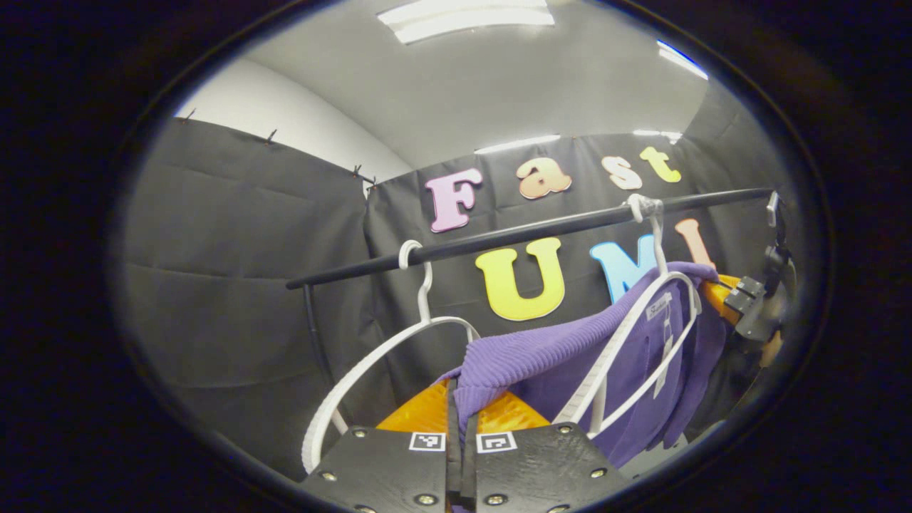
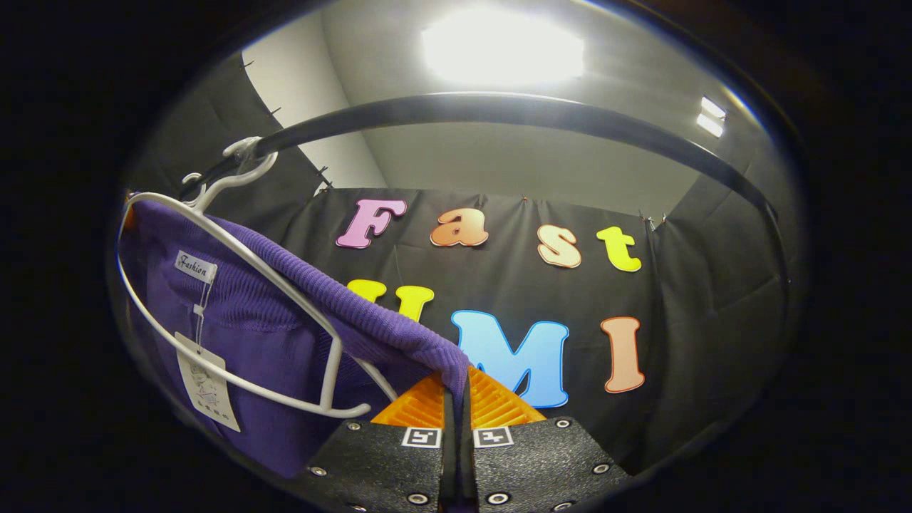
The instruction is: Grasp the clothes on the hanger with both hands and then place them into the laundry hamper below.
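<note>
A purple knit sweater (image 1: pixel 570 356) hangs on a white hanger (image 1: pixel 620 335) hooked over the black rail (image 1: pixel 527 231). In the left gripper view, my left gripper (image 1: pixel 456 390) is shut on a fold of the sweater's near shoulder, pulled down between the fingers. The right gripper (image 1: pixel 723 292) sits at the sweater's far shoulder. In the right gripper view, the sweater (image 2: pixel 271 335) drapes over the hanger (image 2: pixel 329 377) at the left, and my right gripper (image 2: pixel 462 383) is shut on its stretched shoulder edge. The hamper is out of sight.
An empty white hanger (image 1: pixel 425 288) hangs on the rail just left of the sweater. The rail (image 2: pixel 499 107) curves close overhead in the right gripper view. A paper tag (image 2: pixel 206 388) dangles from the sweater's collar. Black cloth walls stand behind.
</note>
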Tool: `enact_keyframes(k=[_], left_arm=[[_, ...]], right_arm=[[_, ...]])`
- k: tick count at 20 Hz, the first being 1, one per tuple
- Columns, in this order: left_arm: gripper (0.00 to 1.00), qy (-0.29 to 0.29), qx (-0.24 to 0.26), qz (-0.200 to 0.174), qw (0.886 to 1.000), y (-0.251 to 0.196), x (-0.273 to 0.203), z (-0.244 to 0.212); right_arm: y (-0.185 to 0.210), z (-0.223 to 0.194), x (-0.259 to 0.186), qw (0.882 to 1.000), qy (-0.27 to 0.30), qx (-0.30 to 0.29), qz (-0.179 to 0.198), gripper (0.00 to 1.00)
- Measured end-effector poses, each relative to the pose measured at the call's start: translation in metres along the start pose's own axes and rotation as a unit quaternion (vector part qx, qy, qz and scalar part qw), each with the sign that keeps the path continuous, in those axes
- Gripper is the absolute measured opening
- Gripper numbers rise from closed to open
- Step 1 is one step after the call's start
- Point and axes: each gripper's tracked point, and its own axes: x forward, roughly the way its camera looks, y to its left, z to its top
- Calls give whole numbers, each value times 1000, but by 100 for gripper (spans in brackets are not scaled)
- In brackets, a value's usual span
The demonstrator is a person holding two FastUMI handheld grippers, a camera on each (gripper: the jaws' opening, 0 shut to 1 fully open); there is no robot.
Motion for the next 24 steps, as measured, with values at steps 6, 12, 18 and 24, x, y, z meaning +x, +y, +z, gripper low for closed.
enact_keyframes(k=[6, 12, 18, 24], left_arm=[[5, -9, -14, -10, 1000, -4, -6, 6], [1, -12, -13, -14, 1000, -5, -11, 13], [5, -2, -16, -30, 999, -14, -17, 9], [1, 16, -21, -28, 999, -23, -18, -9]], right_arm=[[14, -17, 17, 990, 29, 136, 2, 2], [21, -26, 32, 985, 47, 167, 17, 2], [26, -64, 29, 974, 104, 195, 44, 2], [42, -109, 2, 962, 163, 214, 57, 2]])
